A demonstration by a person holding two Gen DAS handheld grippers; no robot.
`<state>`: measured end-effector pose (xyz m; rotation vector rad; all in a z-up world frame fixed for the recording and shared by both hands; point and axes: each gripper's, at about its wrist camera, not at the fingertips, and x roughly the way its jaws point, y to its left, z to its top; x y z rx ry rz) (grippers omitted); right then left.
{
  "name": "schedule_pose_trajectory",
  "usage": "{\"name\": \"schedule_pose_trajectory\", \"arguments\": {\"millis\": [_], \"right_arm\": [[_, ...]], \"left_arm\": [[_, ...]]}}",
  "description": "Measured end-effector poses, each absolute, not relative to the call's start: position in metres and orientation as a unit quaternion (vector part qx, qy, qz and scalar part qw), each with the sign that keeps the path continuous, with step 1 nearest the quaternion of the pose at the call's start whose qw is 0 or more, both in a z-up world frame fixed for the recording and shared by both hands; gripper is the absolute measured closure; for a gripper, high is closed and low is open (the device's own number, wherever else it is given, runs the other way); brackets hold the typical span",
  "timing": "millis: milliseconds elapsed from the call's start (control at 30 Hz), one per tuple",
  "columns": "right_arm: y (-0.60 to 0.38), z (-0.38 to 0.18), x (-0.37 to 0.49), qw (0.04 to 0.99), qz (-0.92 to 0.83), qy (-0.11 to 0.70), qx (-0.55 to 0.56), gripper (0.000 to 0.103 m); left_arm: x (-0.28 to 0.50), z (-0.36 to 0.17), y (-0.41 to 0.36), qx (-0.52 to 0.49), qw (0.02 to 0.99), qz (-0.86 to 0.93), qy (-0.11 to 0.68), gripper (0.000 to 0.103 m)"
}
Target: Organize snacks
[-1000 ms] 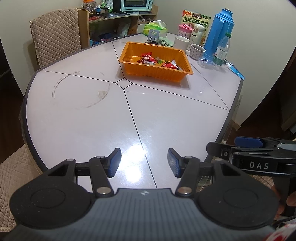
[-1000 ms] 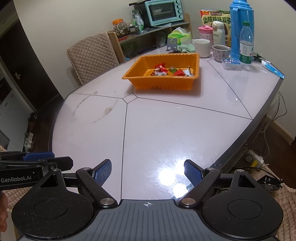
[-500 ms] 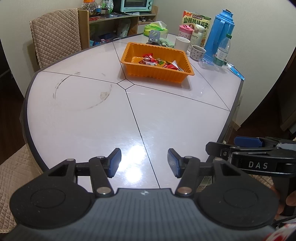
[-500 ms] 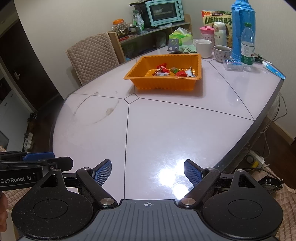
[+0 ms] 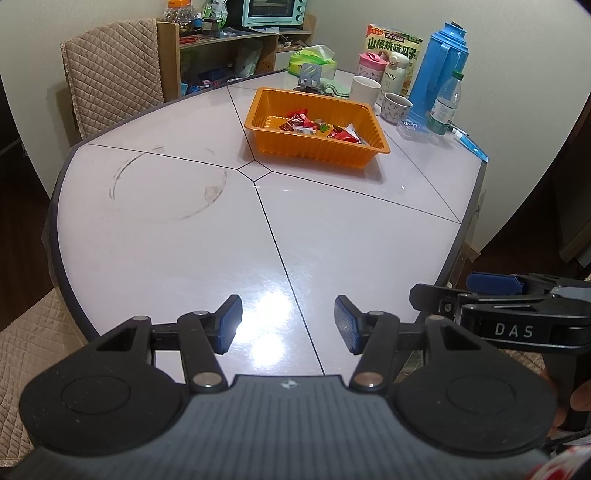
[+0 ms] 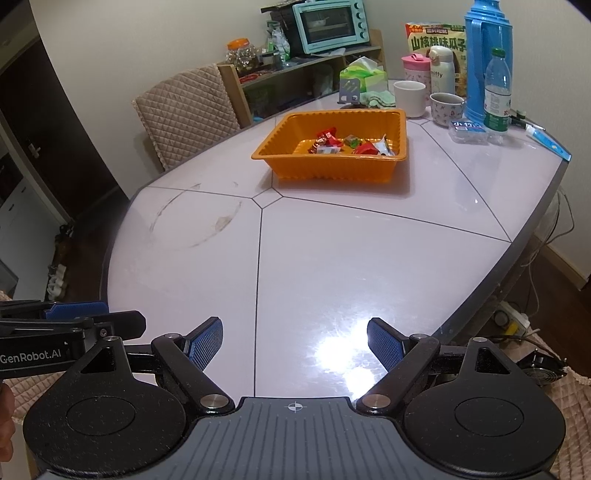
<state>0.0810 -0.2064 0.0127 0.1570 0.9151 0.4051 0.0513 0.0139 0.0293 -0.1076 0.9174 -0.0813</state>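
An orange tray (image 5: pixel 266 146) (image 6: pixel 332 171) stands past the middle of the pale table (image 5: pixel 166 240) (image 6: pixel 369 251), with several wrapped snacks (image 5: pixel 319 127) (image 6: pixel 347 144) lying inside it. My left gripper (image 5: pixel 288 328) hovers open over the near table edge, nothing between its blue pads. My right gripper (image 6: pixel 295 341) is open wider, also empty, over the near edge. Each gripper shows at the side of the other's view: the right one (image 5: pixel 517 321), the left one (image 6: pixel 55 332). Both are far from the tray.
At the table's far end stand a blue thermos (image 5: pixel 439 70), a water bottle (image 6: pixel 496 96), cups (image 6: pixel 410 98), a snack box (image 5: pixel 393 44) and tissues (image 5: pixel 312 61). A quilted chair (image 5: pixel 112 74) and a shelf with a toaster oven (image 6: pixel 330 24) sit behind. A ring stain (image 5: pixel 166 184) marks the table's left.
In the left wrist view the table and tray have shifted slightly rightward and down as the left hand drifted a little. The right gripper view is almost unchanged. Both grippers' openings stay the same.
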Motion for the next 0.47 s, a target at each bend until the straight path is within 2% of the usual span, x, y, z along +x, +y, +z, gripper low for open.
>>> {"name": "schedule_pose_trajectory", "arguments": {"millis": [367, 467], "right_arm": [[-0.197, 0.016, 0.079, 0.875, 0.192, 0.437, 0.075, 0.018], [-0.194, 0.017, 0.08, 0.876, 0.191, 0.436, 0.075, 0.018]], "left_arm": [[0.05, 0.031, 0.022, -0.047, 0.898, -0.038, 0.437, 0.05], [0.05, 0.03, 0.026, -0.046, 0.897, -0.033, 0.438, 0.044]]}}
